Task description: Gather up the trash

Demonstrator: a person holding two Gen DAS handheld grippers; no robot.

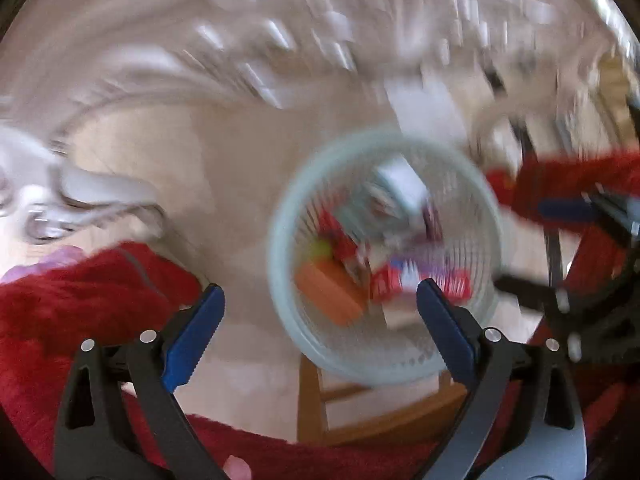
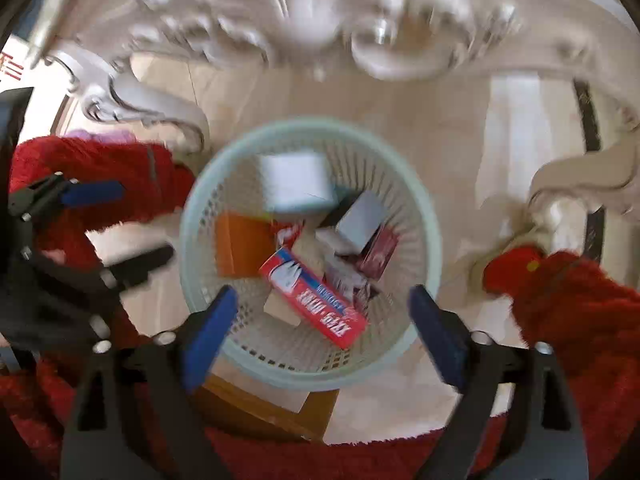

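Note:
A pale green mesh waste basket (image 2: 424,216) stands below both grippers on a wooden stool (image 2: 276,412). It holds several boxes: a red toothpaste box (image 2: 316,300), an orange box (image 2: 242,246), a white box (image 2: 296,180) and a grey box (image 2: 362,220). My right gripper (image 2: 322,336) is open and empty above the basket. My left gripper (image 1: 318,332) is open and empty over the basket's near left rim (image 1: 280,264); its view is blurred. The left gripper also shows in the right wrist view (image 2: 116,224), at the left.
Ornate white carved furniture (image 2: 304,28) stands beyond the basket, on a pale tiled floor (image 2: 452,128). Red fuzzy sleeves (image 2: 576,308) frame both views. The right gripper shows at the right of the left wrist view (image 1: 532,248).

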